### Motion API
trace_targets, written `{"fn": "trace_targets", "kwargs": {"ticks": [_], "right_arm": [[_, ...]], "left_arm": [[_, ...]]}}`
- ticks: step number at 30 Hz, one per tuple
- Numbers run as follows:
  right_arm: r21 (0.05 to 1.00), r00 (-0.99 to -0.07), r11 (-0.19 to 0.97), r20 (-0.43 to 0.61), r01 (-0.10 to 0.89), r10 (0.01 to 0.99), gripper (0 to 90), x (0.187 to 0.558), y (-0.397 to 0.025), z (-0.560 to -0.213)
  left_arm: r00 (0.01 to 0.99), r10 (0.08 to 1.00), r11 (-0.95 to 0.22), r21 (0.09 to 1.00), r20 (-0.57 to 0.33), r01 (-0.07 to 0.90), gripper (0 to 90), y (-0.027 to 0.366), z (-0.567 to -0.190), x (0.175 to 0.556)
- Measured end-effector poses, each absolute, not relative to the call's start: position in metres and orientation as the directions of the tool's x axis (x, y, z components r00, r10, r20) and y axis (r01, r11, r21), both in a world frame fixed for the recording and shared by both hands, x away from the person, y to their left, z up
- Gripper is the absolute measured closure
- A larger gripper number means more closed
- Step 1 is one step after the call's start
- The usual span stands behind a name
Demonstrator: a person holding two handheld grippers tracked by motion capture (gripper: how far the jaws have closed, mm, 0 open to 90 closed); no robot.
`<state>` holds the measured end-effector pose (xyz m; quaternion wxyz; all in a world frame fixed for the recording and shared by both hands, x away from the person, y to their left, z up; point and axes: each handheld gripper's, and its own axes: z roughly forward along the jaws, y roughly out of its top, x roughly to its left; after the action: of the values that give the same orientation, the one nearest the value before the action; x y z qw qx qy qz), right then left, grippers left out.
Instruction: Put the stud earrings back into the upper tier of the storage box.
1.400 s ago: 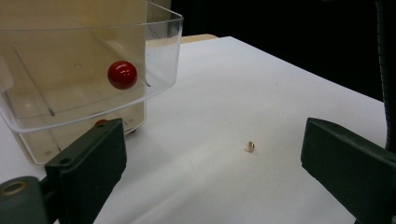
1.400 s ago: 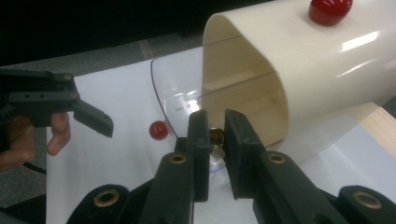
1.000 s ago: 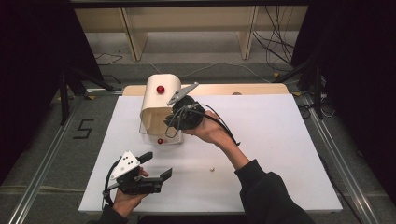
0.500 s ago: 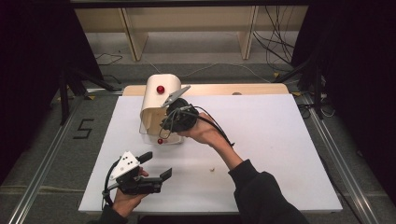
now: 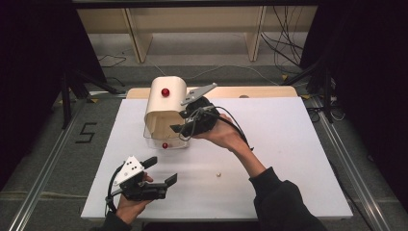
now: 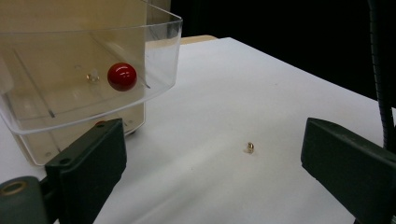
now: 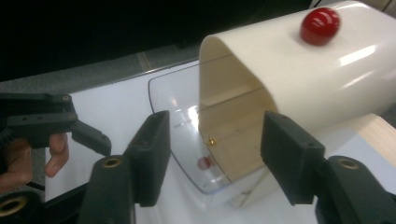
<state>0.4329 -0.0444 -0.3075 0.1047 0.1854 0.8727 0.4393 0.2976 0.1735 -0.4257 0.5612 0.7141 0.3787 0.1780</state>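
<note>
Now right claw (image 5: 179, 127), jaws released, sits at cream drawer box (image 5: 163, 103) on white surface (image 5: 288, 159), astride its right wall above pulled-out clear drawer (image 5: 166, 140). Left claw (image 5: 162, 169) spread, idle near front edge. Next, likely: push drawer shut squarely.

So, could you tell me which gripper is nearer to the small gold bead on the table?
Left. The left gripper sits just beside the bead; the right gripper is farther back, at the cream box.

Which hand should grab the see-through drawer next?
Right. The right tongs are open at the clear drawer of the cream box; the left tongs sit apart, nearer the person.
</note>
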Motion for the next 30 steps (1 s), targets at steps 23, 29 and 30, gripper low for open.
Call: {"fn": "trace_targets", "kwargs": {"ticks": [23, 29, 30], "right_arm": [[0.732, -0.907, 0.621, -0.011, 0.279, 0.420, 31.1, 0.399, -0.116, -0.371], [0.700, -0.898, 0.643, -0.004, 0.311, 0.439, 32.2, 0.393, -0.123, -0.391], [0.697, -0.895, 0.642, 0.001, 0.320, 0.446, 32.4, 0.393, -0.124, -0.394]], "left_arm": [[0.646, 0.744, -0.086, 0.934, -0.171, 0.346, 6.4, 0.173, -0.427, 0.298], [0.647, 0.743, -0.086, 0.935, -0.171, 0.345, 6.4, 0.173, -0.427, 0.298], [0.649, 0.742, -0.088, 0.935, -0.169, 0.344, 6.4, 0.173, -0.426, 0.298]]}}
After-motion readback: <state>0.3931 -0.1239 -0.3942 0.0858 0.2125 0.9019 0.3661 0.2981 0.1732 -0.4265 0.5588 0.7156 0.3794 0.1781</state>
